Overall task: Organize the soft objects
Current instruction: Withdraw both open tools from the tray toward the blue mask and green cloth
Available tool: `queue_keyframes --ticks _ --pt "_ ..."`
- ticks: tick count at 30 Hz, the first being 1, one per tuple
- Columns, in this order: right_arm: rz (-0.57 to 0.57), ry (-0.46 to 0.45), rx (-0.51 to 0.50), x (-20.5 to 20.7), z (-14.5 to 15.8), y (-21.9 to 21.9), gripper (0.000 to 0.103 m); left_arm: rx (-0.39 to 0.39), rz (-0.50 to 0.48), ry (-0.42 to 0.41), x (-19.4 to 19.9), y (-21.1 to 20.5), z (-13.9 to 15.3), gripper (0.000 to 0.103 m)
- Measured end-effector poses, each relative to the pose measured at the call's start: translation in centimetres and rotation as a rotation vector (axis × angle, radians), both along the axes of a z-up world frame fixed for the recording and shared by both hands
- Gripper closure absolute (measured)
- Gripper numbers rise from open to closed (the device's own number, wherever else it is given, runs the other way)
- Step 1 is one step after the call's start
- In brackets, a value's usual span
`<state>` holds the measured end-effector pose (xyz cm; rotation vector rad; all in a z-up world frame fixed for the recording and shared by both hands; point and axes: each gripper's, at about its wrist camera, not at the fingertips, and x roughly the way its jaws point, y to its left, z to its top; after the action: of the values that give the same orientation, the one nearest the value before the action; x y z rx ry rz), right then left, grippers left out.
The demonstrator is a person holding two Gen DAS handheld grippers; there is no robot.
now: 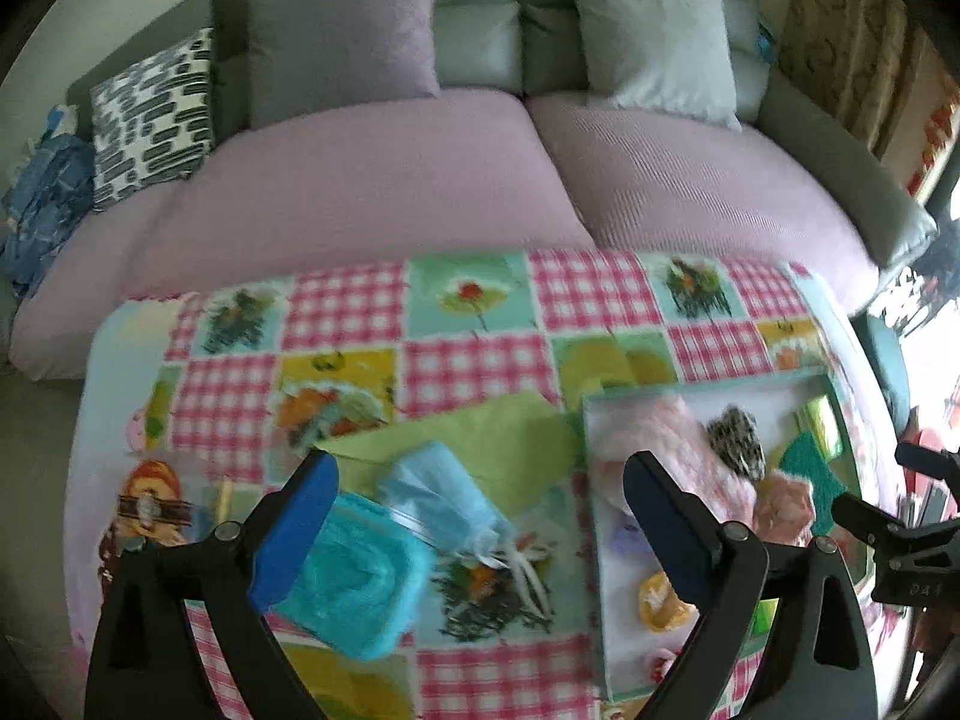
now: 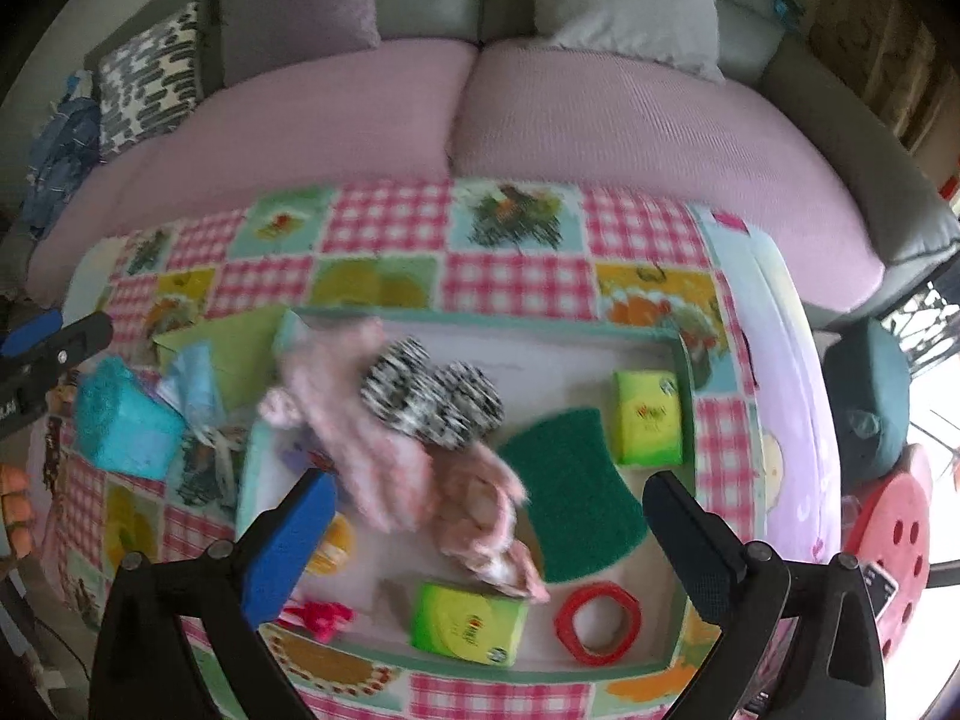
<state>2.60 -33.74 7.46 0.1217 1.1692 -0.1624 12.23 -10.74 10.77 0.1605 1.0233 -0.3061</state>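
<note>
A shallow box (image 2: 681,354) on the patchwork-covered table holds soft things: a pink fluffy cloth (image 2: 360,420), a black-and-white plush item (image 2: 432,402), a green scouring pad (image 2: 570,498), two green-yellow packs (image 2: 648,420), a red ring (image 2: 597,615). My right gripper (image 2: 492,546) is open and empty above the box. My left gripper (image 1: 480,516) is open and empty above a turquoise fluffy cloth (image 1: 360,588) and a light-blue mesh pouch (image 1: 438,498) lying left of the box (image 1: 591,420), on a green sheet (image 1: 498,438).
A sofa with pink seat covers (image 1: 390,180) and several cushions stands behind the table. A patterned cushion (image 1: 150,114) and blue cloth (image 1: 42,198) are at its left end. A red stool (image 2: 894,540) stands right of the table.
</note>
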Motion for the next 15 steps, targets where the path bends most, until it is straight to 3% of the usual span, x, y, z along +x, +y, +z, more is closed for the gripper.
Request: queue_keyframes --ticks 8,15 --pt "0.089 -0.053 0.043 4.2 1.8 4.9 0.0 -0.02 0.052 0.01 3.0 4.8 1.2 0.007" --pt "0.157 -0.037 0.081 7.8 0.1 8.9 0.0 -0.023 0.064 0.086 5.4 6.8 -0.9 0.007"
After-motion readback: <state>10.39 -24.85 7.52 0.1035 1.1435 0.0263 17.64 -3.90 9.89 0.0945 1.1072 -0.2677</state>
